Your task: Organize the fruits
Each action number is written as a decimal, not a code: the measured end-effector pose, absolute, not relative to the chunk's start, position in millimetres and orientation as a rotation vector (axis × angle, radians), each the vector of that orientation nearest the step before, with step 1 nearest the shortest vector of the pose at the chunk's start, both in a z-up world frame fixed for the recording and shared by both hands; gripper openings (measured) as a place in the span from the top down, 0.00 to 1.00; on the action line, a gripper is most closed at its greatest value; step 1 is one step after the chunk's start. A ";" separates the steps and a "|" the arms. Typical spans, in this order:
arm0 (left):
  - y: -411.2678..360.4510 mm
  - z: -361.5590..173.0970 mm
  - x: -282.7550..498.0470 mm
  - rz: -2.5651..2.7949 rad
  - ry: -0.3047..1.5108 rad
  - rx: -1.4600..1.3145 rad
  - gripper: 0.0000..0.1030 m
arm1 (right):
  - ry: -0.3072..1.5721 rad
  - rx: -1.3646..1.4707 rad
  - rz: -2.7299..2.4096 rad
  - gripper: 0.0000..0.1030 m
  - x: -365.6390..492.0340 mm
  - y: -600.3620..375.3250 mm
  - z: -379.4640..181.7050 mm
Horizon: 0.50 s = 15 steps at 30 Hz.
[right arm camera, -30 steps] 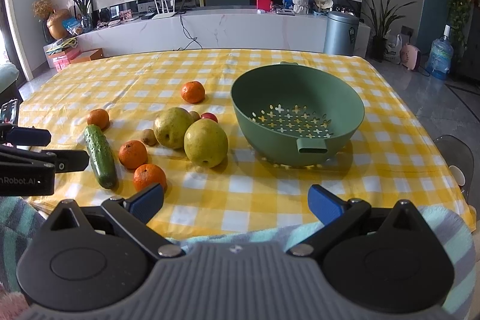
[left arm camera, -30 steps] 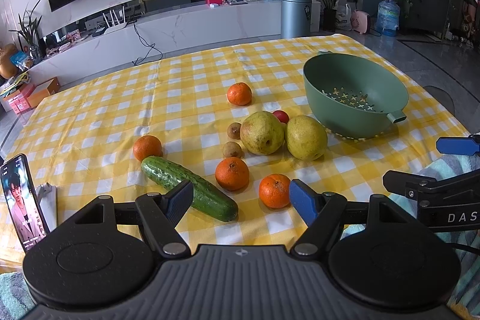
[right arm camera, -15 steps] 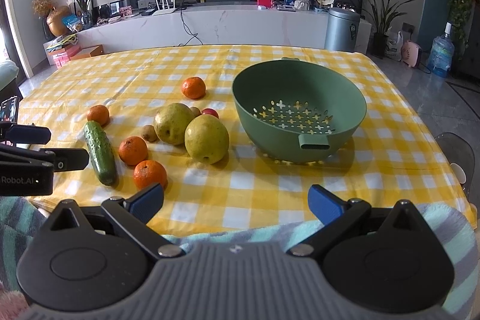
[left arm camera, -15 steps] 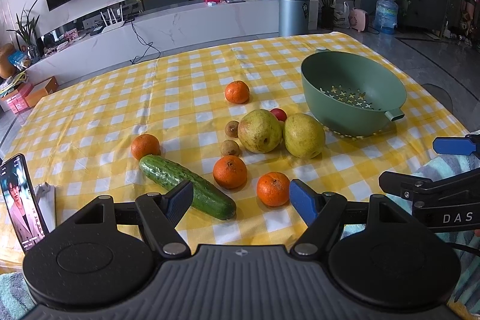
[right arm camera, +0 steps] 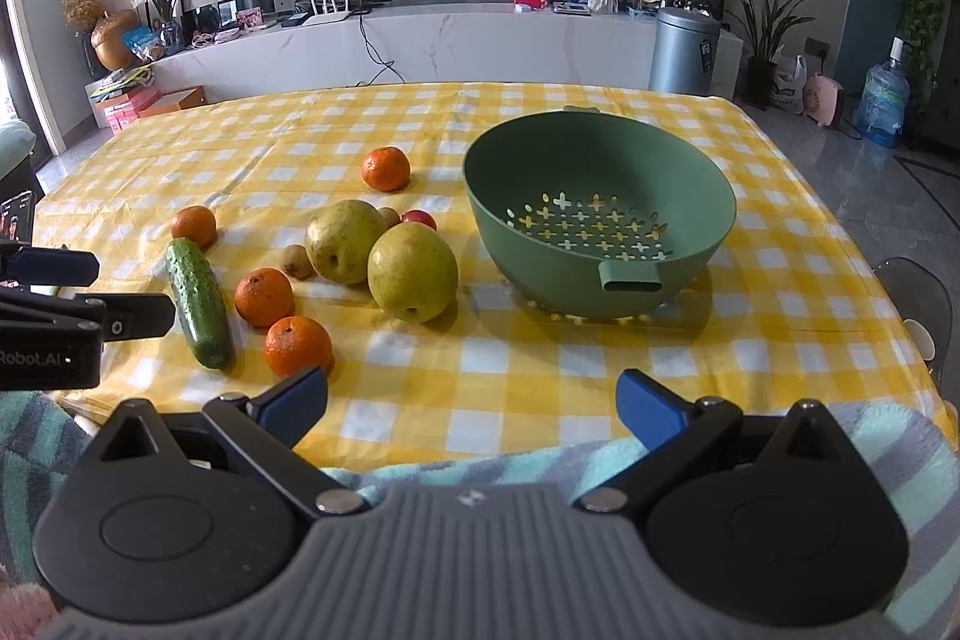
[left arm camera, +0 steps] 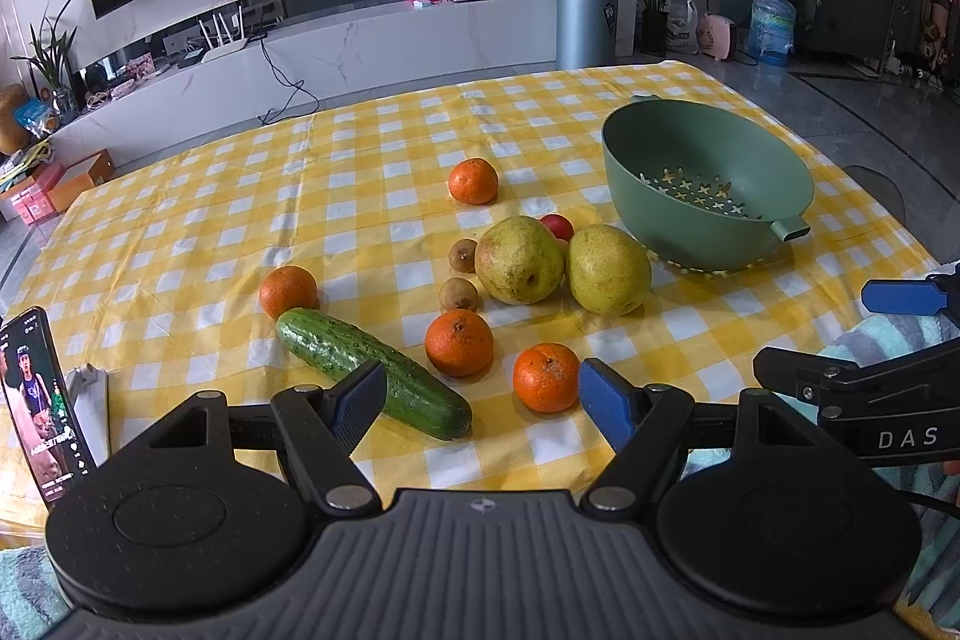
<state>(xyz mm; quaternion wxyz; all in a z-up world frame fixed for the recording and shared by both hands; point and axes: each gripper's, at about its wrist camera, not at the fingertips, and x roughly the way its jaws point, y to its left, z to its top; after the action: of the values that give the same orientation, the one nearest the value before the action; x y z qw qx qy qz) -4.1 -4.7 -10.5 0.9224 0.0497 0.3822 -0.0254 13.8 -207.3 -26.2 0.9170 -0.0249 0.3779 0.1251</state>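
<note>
Left wrist view: left gripper (left arm camera: 480, 394) and right gripper (right arm camera: 471, 406) both spread, empty, pre-grasp step; round orange tangerine (left arm camera: 546, 377) just ahead at 1 o'clock, empty green plastic colander (left arm camera: 708, 187) farther at 2 o'clock, next likely close on tangerine.

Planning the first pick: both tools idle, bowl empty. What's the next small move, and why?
Probably ease the open left tool forward and down over the nearest tangerine. It sits just ahead of the tool's right finger, apart from the other fruit. The green colander is empty, and the right tool is also open.
</note>
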 end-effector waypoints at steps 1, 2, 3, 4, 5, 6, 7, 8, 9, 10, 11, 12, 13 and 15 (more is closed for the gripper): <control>-4.5 -11.0 -4.2 -0.055 0.787 0.099 0.17 | 0.779 -0.051 0.259 0.04 14.0 -207.3 -26.6; -3.6 -11.0 -3.3 -0.058 0.789 0.096 0.17 | 0.779 -0.049 0.262 0.04 14.2 -207.3 -27.0; -3.3 -11.4 -3.2 -0.059 0.789 0.094 0.17 | 0.779 -0.048 0.264 0.04 14.5 -207.2 -27.5; -2.0 -11.0 -2.1 -0.060 0.789 0.093 0.17 | 0.779 -0.044 0.267 0.04 15.0 -207.3 -28.0; -0.5 -10.3 -0.1 -0.059 0.788 0.093 0.17 | 0.777 -0.040 0.270 0.04 15.3 -207.3 -28.5; -0.5 -10.0 0.2 -0.059 0.782 0.094 0.17 | 0.774 -0.033 0.273 0.04 15.8 -207.5 -28.6; 0.0 -9.4 1.9 -0.062 0.775 0.095 0.17 | 0.769 -0.025 0.275 0.04 16.3 -207.6 -29.0; 0.3 -8.9 4.1 -0.069 0.769 0.093 0.17 | 0.765 -0.018 0.278 0.04 17.1 -207.5 -29.0; 0.7 -8.6 5.6 -0.078 0.767 0.089 0.17 | 0.761 -0.014 0.282 0.04 18.0 -206.8 -29.3; 2.0 -7.7 8.5 -0.088 0.768 0.079 0.17 | 0.758 -0.011 0.285 0.04 19.6 -205.8 -29.5; 2.3 -8.0 9.8 -0.093 0.771 0.069 0.17 | 0.758 -0.008 0.285 0.04 21.3 -204.4 -29.8; 3.2 -7.7 12.5 -0.095 0.780 0.058 0.17 | 0.755 -0.005 0.286 0.04 22.7 -203.3 -30.6; 3.8 -8.1 15.2 -0.096 0.791 0.050 0.19 | 0.751 0.000 0.287 0.04 24.2 -202.0 -31.5; 3.1 -9.6 18.8 -0.092 0.795 0.059 0.21 | 0.743 0.011 0.293 0.04 27.8 -199.9 -33.2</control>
<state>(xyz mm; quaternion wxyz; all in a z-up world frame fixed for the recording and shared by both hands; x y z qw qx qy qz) 18.8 3.1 -9.6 0.9206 0.0285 0.3869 -0.0446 27.8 -199.9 -33.2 0.9214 0.0054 0.3616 0.1425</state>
